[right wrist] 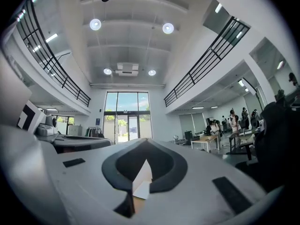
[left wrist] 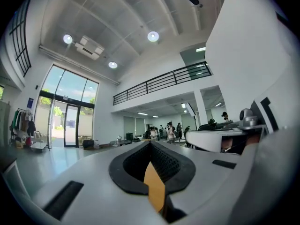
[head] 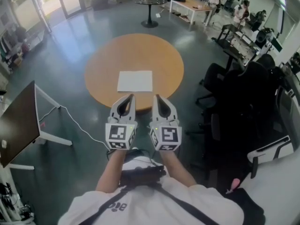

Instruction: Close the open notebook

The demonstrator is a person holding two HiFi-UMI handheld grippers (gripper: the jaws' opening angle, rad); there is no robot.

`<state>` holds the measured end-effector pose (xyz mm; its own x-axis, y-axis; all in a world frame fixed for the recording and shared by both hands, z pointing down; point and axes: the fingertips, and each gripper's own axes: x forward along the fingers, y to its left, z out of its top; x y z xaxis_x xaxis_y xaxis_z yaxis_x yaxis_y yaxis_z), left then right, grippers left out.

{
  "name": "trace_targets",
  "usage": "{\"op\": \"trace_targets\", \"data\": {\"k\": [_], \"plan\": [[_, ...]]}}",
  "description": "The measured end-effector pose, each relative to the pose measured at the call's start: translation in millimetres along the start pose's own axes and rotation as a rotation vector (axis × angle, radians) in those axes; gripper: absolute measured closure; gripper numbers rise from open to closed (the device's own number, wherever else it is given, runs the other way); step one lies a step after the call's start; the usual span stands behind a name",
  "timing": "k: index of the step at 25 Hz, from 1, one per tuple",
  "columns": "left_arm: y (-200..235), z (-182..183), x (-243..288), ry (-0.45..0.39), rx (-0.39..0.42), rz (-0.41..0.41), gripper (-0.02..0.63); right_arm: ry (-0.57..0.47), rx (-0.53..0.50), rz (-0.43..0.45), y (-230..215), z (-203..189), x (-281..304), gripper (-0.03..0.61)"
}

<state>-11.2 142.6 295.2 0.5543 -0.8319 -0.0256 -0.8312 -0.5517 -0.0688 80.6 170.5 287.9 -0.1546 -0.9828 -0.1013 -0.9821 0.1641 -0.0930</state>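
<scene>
notebook [head: 135, 81] lies flat, white pages up, appears open, on round tabletop [head: 101, 62], between centre and near edge. left hand-held gripper [head: 131, 96] clenched, empty. right hand-held gripper [head: 156, 97] clenched, empty. both hover side by side at near edge, apart from notebook. nothing done yet: whole closing left.

notebook [head: 135, 81] | white, flat, seemingly open | mid round table [head: 101, 69]

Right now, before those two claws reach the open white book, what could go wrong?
The white open notebook lies flat on the round wooden table, so the shut left gripper and right gripper might slide it instead of lifting a page. Side by side, they could also bump.
</scene>
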Motion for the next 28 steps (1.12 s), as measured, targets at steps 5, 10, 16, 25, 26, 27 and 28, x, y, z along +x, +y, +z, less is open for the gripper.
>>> {"op": "trace_targets", "data": {"k": [5, 10, 16, 25, 26, 27, 28], "plan": [[33.6, -4.9, 36.9, 0.001, 0.008, -0.035, 0.604, 0.049, 0.015, -0.004, 1.4, -26.5, 51.1, 0.557], [66.1, 6.7, 90.4, -0.060, 0.018, -0.071, 0.604, 0.049, -0.036, -0.019, -9.8, -26.9, 113.7, 0.557], [111.9, 0.4, 119.0, -0.078, -0.048, -0.054, 0.604, 0.035, -0.099, 0.000, 13.1, -29.3, 163.3, 0.557], [139.2, -39.9, 150.7, -0.006, -0.083, -0.062, 0.604, 0.099, -0.083, 0.007, 18.3, -58.6, 203.2, 0.557], [142.0, -42.6, 155.5, 0.000, -0.083, -0.060, 0.604, 0.106, -0.074, 0.009, 16.5, -61.0, 208.0, 0.557], [144.8, -45.6, 160.7, 0.007, -0.085, -0.057, 0.604, 0.114, -0.071, 0.013, 13.9, -64.7, 213.1, 0.557], [147.5, -48.4, 166.0, 0.013, -0.089, -0.053, 0.604, 0.121, -0.070, 0.018, 10.8, -68.9, 218.4, 0.557]]}}
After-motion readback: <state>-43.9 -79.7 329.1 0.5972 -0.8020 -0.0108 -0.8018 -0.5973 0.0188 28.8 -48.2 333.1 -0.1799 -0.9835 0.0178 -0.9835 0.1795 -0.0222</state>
